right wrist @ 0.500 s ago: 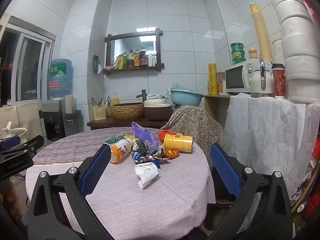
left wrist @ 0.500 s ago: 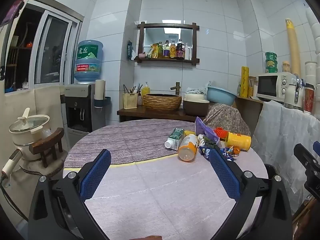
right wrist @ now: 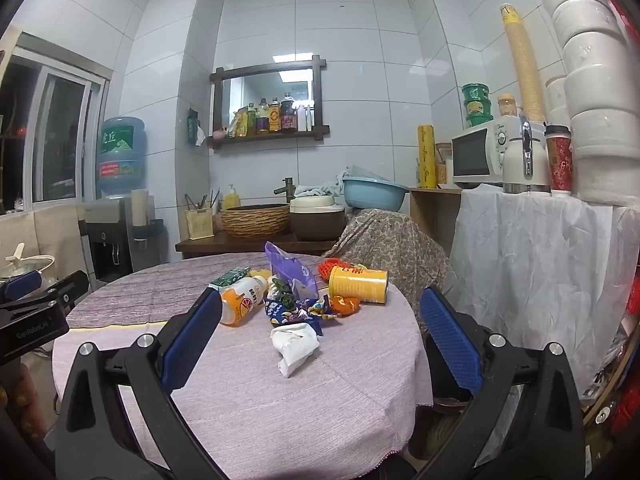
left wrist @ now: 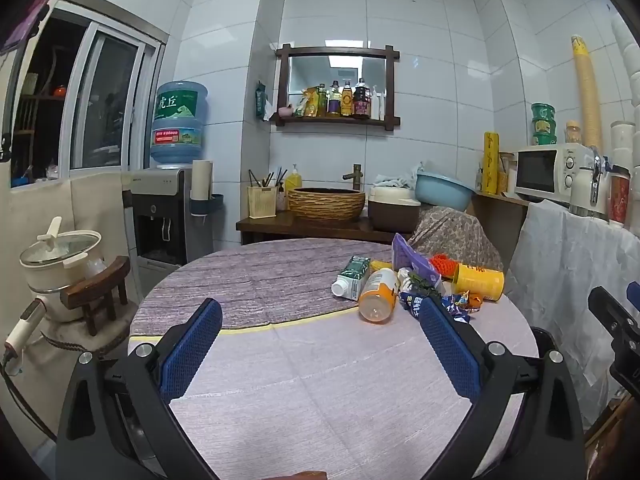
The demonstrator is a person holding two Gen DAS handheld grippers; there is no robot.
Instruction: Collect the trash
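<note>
trash point(right wrist: 298, 300) heaped at twelve o'clock on the round surface point(right wrist: 256, 400): orange bottle point(right wrist: 240, 300) on its side, yellow can point(right wrist: 360, 284) at two o'clock, crumpled white tissue point(right wrist: 294, 344) nearest. left tongs point(left wrist: 320, 344) spread wide, gripping nothing. right tongs point(right wrist: 320, 336) spread wide too, hovering short of the heap.

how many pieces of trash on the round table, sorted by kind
bottles: 1, orange juice bottle
cartons: 1, green carton
cans: 1, yellow can
wrappers and bags: at least 3, purple bag, blue wrapper, orange wrapper
tissues: 1, crumpled tissue
net: 1, orange net
total: at least 8
</note>
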